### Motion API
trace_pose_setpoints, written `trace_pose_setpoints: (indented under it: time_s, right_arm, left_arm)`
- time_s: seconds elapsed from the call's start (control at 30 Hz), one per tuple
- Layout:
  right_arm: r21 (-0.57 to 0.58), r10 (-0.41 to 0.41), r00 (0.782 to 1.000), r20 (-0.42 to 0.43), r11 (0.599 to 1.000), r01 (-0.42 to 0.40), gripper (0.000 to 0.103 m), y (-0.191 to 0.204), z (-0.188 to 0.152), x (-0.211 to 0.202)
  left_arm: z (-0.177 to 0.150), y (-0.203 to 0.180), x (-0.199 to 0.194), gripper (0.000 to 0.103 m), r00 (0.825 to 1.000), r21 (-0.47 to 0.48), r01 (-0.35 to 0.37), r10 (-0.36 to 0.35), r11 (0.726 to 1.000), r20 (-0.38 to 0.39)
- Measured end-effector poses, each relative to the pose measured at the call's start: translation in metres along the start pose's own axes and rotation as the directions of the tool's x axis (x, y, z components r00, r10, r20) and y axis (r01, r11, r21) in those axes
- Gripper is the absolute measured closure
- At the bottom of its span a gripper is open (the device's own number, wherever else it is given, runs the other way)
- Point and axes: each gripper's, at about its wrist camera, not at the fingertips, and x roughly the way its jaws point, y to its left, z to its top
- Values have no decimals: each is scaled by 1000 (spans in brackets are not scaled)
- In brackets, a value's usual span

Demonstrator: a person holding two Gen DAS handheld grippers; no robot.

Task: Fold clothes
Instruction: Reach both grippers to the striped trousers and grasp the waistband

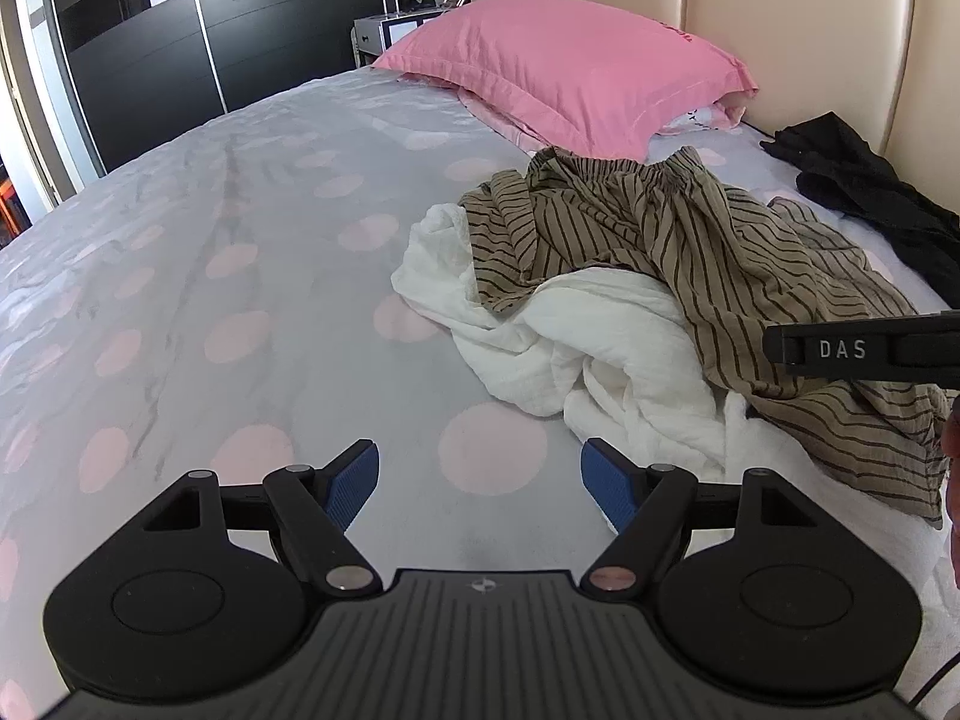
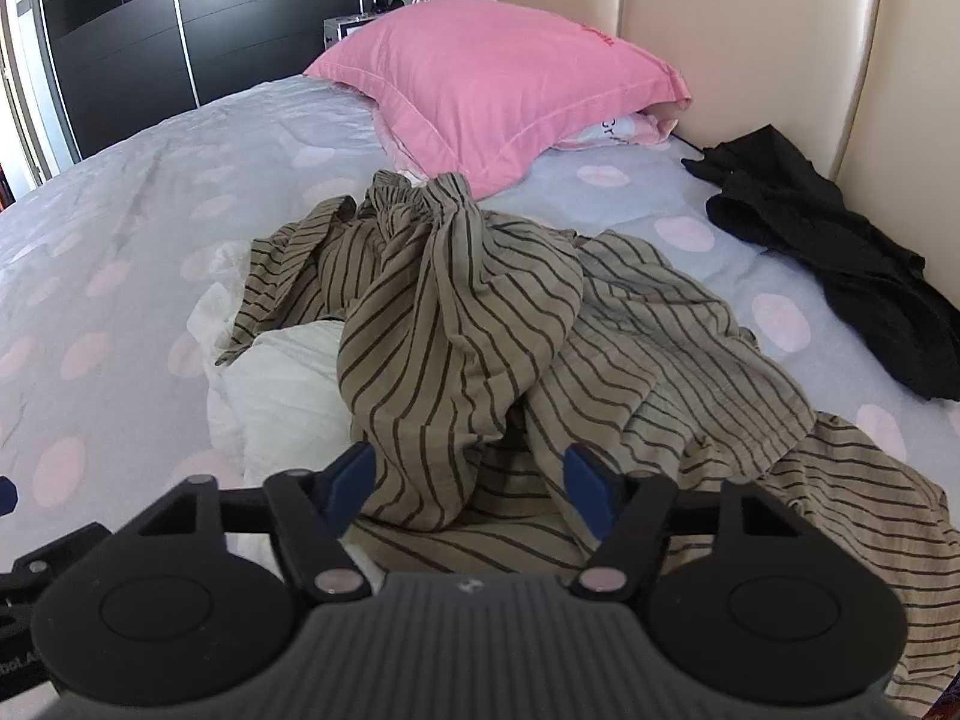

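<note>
A crumpled brown striped garment lies in a heap on a white garment on the bed. My left gripper is open and empty over the bare sheet, left of the heap. My right gripper is open, its blue fingertips on either side of a raised fold of the striped garment, not closed on it. The right gripper's black body shows at the right edge of the left wrist view, over the striped cloth.
A black garment lies at the right by the cream headboard. A pink pillow sits behind the heap. The grey sheet with pink dots spreads left. Dark wardrobe doors stand beyond.
</note>
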Motion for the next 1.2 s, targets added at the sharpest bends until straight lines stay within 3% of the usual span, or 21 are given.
trace_pose_setpoints:
  time_s: [0.07, 0.1, 0.13, 0.17, 0.33, 0.53, 0.7, 0.83, 0.93, 1.03, 1.13, 1.2]
  right_arm:
    - [5, -12, 1000, -16, 1000, 12, 57, 1, 3, 11]
    - [7, -17, 1000, -21, 1000, 18, 71, 1, 4, 15]
    - [6, -14, 999, -29, 1000, 14, 98, 2, 5, 17]
    - [11, -1, 999, -38, 1000, 1, 101, 3, 6, 17]
    - [-58, 88, 996, 12, 995, -87, 102, 29, 3, -19]
    - [-168, 213, 977, -14, 963, -212, 102, 90, -30, -82]
    - [-240, 334, 939, -79, 908, -343, 102, 144, -82, -136]
    - [-279, 445, 882, -158, 836, -472, 102, 183, -125, -178]
    - [-316, 484, 845, -226, 784, -534, 102, 211, -162, -206]
    - [-306, 558, 760, -335, 698, -647, 102, 232, -196, -231]
    - [-324, 572, 720, -393, 646, -691, 102, 251, -227, -255]
    - [-354, 537, 738, -409, 651, -671, 102, 258, -242, -262]
  left_arm:
    - [0, 4, 2, 29, 1000, -5, -3, 2, 1000, -5]
    - [0, 6, 2, 29, 1000, -9, -3, 3, 1000, -7]
    - [0, 8, 3, 29, 1000, -12, -4, 4, 1000, -9]
    - [-1, 10, 0, 29, 1000, -15, -5, 5, 1000, -9]
    - [-10, 25, -20, 31, 1000, -18, -13, 13, 1000, -10]
    - [-30, 55, -65, 32, 998, 0, -58, 58, 998, -9]
    - [-57, 98, -111, 32, 994, -12, -104, 104, 994, -22]
    - [-81, 134, -146, 32, 989, -6, -146, 146, 989, -34]
    - [-100, 158, -167, 32, 982, 0, -184, 184, 983, -49]
    - [-122, 177, -180, 32, 974, 12, -213, 213, 977, -78]
    - [-146, 190, -188, 32, 970, 20, -214, 215, 977, -109]
    - [-162, 196, -190, 32, 970, 10, -209, 209, 978, -125]
